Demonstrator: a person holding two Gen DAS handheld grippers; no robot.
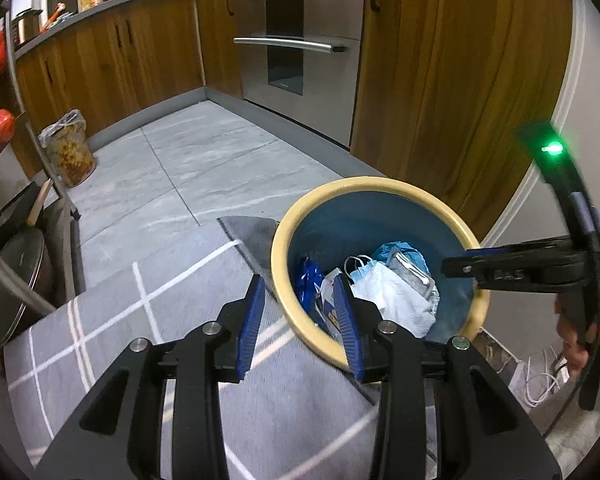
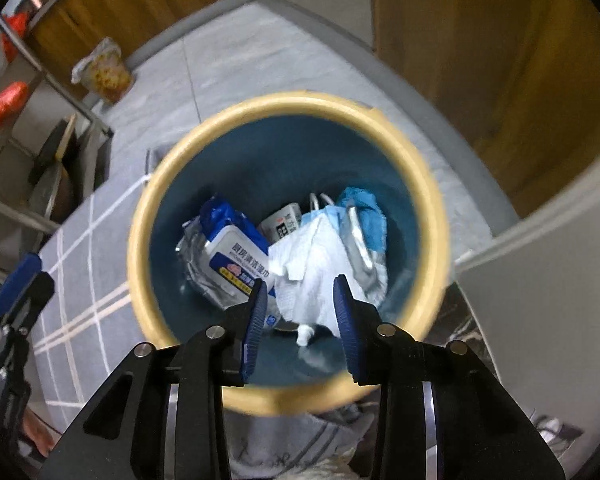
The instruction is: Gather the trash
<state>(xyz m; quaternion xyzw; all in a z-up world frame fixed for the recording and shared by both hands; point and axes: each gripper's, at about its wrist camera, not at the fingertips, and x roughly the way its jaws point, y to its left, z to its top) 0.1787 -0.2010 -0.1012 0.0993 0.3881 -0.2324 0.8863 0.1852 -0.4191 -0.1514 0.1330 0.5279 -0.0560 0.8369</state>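
Observation:
A round bin with a cream rim (image 1: 284, 236) (image 2: 148, 200) and blue inside stands on a grey rug. It holds a white crumpled tissue (image 2: 312, 264) (image 1: 392, 296), a blue wet-wipes pack (image 2: 228, 252) (image 1: 310, 284), a face mask (image 2: 360, 216) and a small packet. My right gripper (image 2: 300, 312) is open and empty, right above the bin's mouth; it also shows in the left wrist view (image 1: 460, 268) over the bin's right rim. My left gripper (image 1: 300, 320) is open and empty, its jaws straddling the bin's near left rim.
A grey rug with white lines (image 1: 140, 320) lies on the tiled floor. A tied plastic bag (image 1: 68, 148) stands by wooden cabinets. A metal rack with pans (image 1: 16, 264) is at left. An oven (image 1: 300, 40) is behind. White cables (image 1: 540, 384) lie at right.

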